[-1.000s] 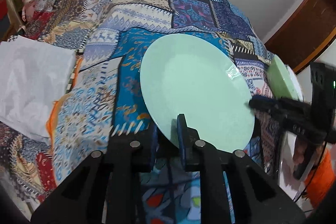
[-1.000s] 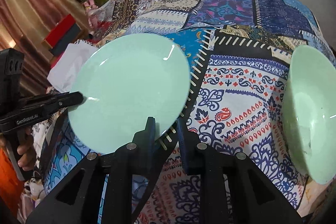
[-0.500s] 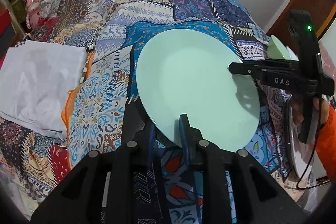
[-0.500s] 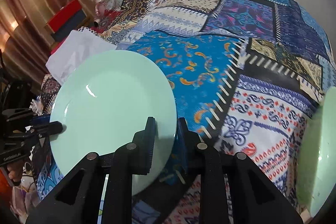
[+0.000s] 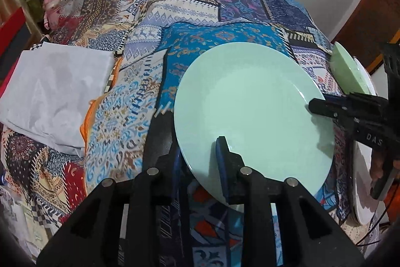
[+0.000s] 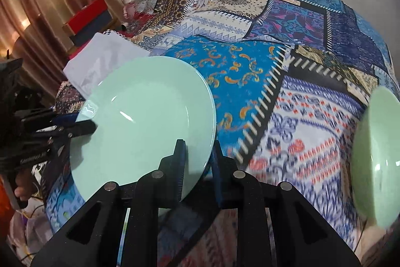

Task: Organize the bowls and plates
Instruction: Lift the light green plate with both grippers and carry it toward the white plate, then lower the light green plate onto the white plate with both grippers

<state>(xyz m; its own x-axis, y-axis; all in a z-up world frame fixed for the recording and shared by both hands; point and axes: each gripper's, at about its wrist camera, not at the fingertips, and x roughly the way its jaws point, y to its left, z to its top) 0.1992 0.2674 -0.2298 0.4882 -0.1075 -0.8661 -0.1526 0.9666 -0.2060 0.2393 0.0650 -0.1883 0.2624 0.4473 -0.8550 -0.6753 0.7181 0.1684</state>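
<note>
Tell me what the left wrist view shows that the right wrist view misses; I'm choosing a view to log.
Only the left wrist view shows the white plate at the bed's right edge. Only the right wrist view shows the red flat box and brown curtains. Both show the pale green round plate, gripped at its rim by the left gripper and right gripper, and the folded white cloth.

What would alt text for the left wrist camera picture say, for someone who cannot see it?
A pale green plate is held by its rim between two handheld grippers, the left gripper at the near edge and the right gripper at the far right edge, above a colourful patchwork cloth. A folded white cloth lies to the left.
</note>
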